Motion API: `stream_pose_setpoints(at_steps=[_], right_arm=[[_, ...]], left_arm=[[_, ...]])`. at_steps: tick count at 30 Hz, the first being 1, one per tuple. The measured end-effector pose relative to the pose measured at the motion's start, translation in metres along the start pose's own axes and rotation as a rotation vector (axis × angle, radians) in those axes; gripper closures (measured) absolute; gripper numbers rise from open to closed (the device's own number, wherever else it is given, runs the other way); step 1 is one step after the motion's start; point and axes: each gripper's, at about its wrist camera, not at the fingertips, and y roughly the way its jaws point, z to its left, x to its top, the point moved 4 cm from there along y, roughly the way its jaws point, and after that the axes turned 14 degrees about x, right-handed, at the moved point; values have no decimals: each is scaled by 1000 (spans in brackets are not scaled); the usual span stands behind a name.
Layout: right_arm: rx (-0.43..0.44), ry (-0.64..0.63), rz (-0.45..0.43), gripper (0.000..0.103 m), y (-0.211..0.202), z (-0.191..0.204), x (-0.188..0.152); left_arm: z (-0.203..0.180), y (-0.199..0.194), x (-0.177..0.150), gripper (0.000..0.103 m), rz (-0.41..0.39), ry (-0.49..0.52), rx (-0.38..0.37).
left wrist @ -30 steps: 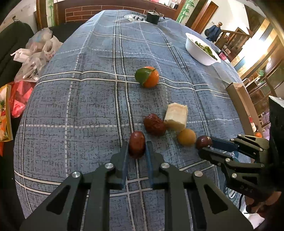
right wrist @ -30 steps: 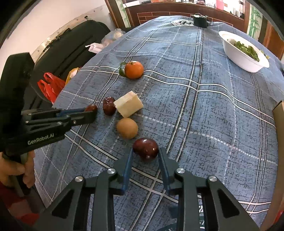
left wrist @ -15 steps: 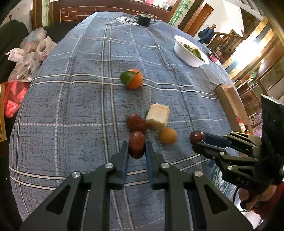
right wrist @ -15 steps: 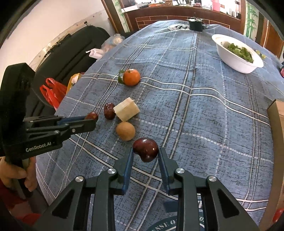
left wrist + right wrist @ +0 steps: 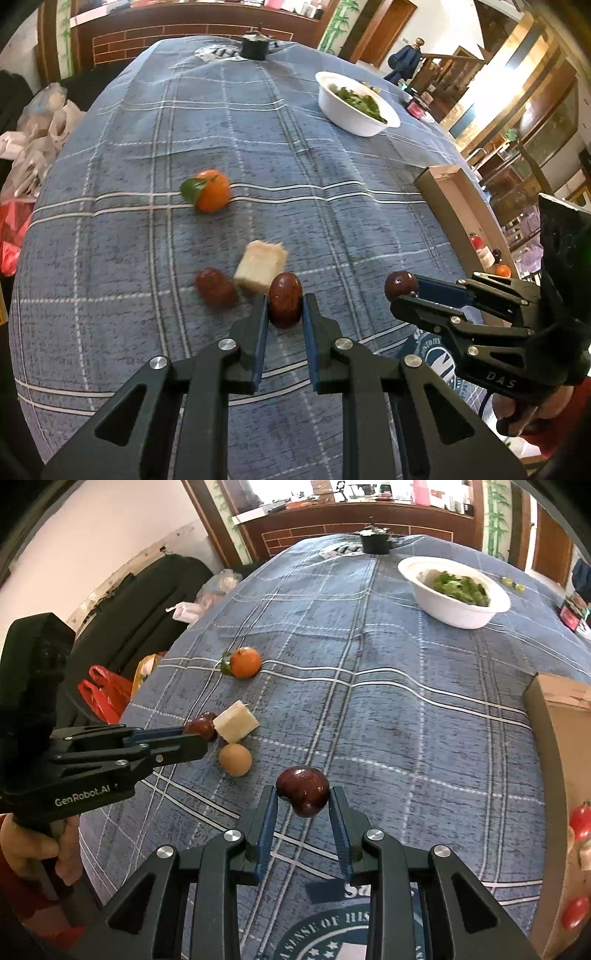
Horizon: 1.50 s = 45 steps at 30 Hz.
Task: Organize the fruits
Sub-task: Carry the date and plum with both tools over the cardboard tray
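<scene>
Between the left gripper's (image 5: 284, 314) blue pads sits a red date (image 5: 284, 305), clamped tight; the right gripper (image 5: 303, 805) pinches a dark red fruit (image 5: 303, 791). Beyond lie a wrinkled date (image 5: 216, 288), pale block (image 5: 261, 270), tangerine (image 5: 210, 190), far white bowl (image 5: 354, 107).

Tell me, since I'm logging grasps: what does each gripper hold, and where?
Left gripper: a red date, pinched across its sides. Right gripper: a dark red fruit, likewise.
</scene>
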Motion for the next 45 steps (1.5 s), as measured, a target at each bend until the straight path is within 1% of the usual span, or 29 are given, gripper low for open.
stream_pose_setpoints(at_steps=[15, 31, 45], right_arm=[[-18, 58, -68, 74, -41, -23, -7], [-51, 118, -119, 74, -71, -51, -23], [-63, 133, -139, 74, -82, -58, -27]], left_arm=[[-32, -3, 14, 87, -14, 56, -25], [-86, -1, 25, 87, -23, 156, -56], [-100, -2, 25, 87, -23, 183, -54]])
